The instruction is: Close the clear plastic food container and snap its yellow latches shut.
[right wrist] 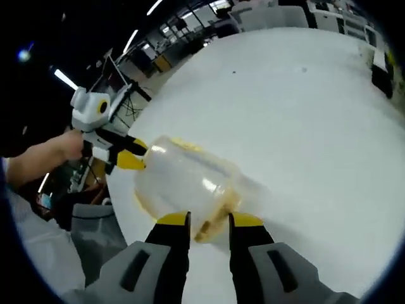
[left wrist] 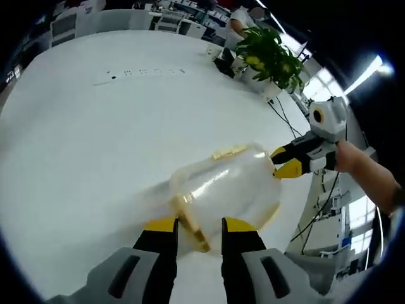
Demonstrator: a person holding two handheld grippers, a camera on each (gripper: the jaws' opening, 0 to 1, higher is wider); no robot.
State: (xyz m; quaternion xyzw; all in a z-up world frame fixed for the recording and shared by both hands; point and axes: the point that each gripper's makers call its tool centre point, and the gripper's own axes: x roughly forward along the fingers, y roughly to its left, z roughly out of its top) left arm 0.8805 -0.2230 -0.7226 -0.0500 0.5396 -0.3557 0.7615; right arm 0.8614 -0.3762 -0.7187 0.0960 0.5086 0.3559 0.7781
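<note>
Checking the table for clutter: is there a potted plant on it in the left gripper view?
Yes, a leafy potted plant stands at the far edge of the white table.

Container: motion-blurred; lid seam and latch positions cannot be made out.
Left tongs: contact with the container's near yellow latch unclear.
Right tongs: grip on the container's rim hidden by blur.
Desk: far small marks too small to tell.

Looks like I'm in a big open office: huge white table, potted plant upper right of my left gripper view, desks and ceiling strip lights behind.
</note>
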